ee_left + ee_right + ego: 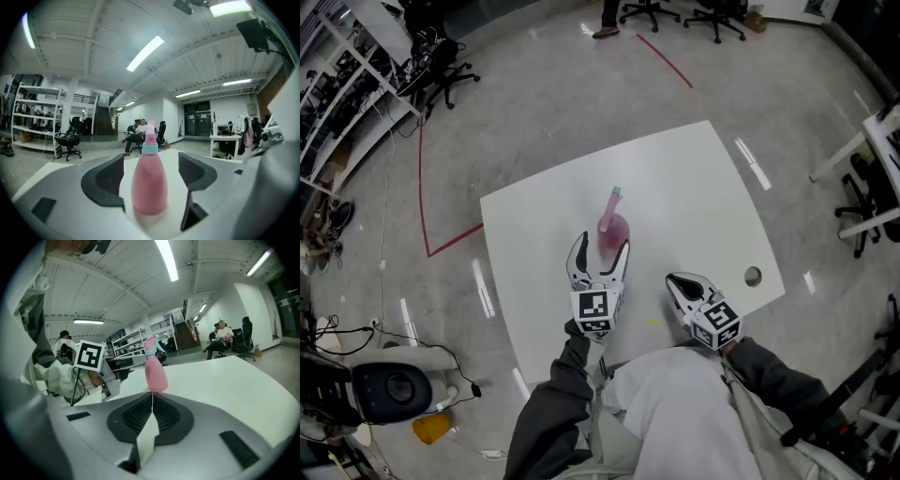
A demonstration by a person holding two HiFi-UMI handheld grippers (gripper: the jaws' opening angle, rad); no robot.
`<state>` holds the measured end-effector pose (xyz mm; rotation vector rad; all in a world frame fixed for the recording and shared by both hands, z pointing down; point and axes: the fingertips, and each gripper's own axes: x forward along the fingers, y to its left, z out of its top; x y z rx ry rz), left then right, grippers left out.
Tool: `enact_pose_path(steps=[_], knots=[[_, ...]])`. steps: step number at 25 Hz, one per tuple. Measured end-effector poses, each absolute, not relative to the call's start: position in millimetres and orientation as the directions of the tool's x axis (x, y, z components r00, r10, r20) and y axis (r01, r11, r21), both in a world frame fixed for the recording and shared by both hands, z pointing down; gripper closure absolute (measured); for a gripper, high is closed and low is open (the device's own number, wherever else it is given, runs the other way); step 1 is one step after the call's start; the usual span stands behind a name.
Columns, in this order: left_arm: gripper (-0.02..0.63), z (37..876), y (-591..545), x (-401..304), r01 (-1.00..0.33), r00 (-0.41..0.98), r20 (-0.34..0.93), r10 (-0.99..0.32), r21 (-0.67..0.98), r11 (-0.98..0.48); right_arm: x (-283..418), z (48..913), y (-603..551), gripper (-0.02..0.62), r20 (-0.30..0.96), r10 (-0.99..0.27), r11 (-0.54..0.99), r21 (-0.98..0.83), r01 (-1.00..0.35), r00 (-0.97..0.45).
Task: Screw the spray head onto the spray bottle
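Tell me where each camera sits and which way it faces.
Head view: on the person's head, facing steeply down at the white table and pink spray bottle; shows sleeves, left hand-held gripper, right hand-held gripper.
Left gripper view: on the left hand-held gripper, facing along its open jaws, bottle standing between them.
Right gripper view: on the right hand-held gripper, facing over its shut jaws toward the bottle.
Shared: all three show the bottle.
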<state>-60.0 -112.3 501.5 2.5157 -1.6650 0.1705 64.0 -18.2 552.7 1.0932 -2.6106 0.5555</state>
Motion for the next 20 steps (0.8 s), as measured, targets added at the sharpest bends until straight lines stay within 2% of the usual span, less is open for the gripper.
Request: enact_pose_path(steps=[6,11,12,13,14,17,20], knots=[[0.253,484,-163,-61,-0.933,0.34,0.101,-0.935,-0.087,-0.349,62,557,-28,0.6,0.384,-0.634,0.63,-0.247,-0.736,-0.671],[0.263,490,-188,-42,-0.9,0.386,0.14,-0.912,-0.157,-0.406,57,560,-34,0.601,0.397,-0.617,0.637,-0.254,-0.728,-0.679],[0.328,490,-191,-41,-0.895,0.383,0.145,-0.912,-0.187,-0.405,54,559,-36,0.601,0.398,-0.614,0.641,-0.251,-0.725,-0.681],[0.431,489,-192,-44,-0.891,0.376,0.145,-0.915,-0.215,-0.4,51,559,-37,0.601,0.399,-0.612,0.645,-0.247,-0.723,-0.683],[0.447,488,-194,-49,-0.889,0.373,0.14,-0.917,-0.227,-0.397,45,560,-39,0.6,0.401,-0.611,0.647,-0.244,-0.722,-0.683],[0.457,484,-194,-67,-0.909,0.383,0.099,-0.918,-0.136,-0.394,34,563,-44,0.601,0.408,-0.608,0.645,-0.246,-0.723,-0.681],[0.459,468,-186,-78,-0.932,0.356,0.028,-0.934,0.086,-0.352,41,560,-46,0.601,0.405,-0.607,0.649,-0.246,-0.72,-0.684]])
